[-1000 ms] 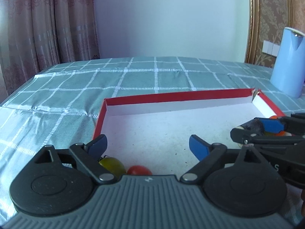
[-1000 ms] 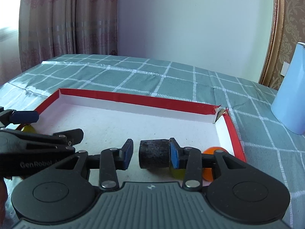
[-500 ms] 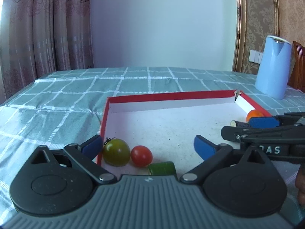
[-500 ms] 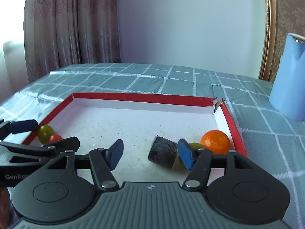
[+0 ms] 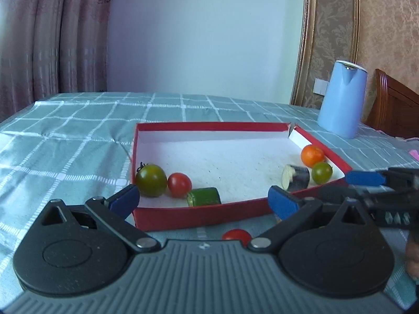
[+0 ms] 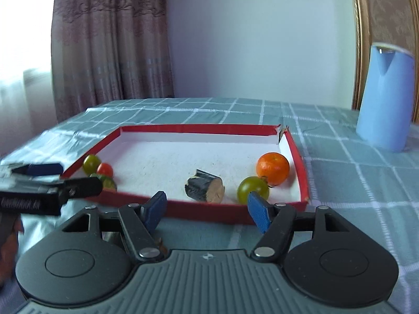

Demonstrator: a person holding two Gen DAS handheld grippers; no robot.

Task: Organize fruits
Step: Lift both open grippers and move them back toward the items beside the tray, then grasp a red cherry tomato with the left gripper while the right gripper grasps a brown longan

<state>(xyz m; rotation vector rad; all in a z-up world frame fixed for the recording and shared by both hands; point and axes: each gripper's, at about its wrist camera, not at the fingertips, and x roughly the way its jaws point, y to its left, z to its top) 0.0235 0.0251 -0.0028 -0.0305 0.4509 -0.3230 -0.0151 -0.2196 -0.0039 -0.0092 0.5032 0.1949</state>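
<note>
Red tray (image 5: 199,219) — six pieces inside, tongs (image 6: 207,210) opening

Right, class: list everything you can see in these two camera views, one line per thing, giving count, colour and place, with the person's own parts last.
Shallow cardboard tray: one, red outside, white inside, on the tablecloth.
Green tomatoes: two, one at each near corner of the tray.
Small red tomatoes: two, one inside beside the left green tomato, one on the cloth before the tray.
Green cucumber piece: one, inside, by the near wall.
Dark eggplant piece: one, inside, near right.
Round orange: one, inside, right side.
Tall jug: one, light blue, on the table, far right.
Checked tablecloth: one, teal and white.
Curtains: brownish-pink, far left.
Left gripper: black, blue pads, open, empty.
Right gripper: same, jaws opening, empty.
</note>
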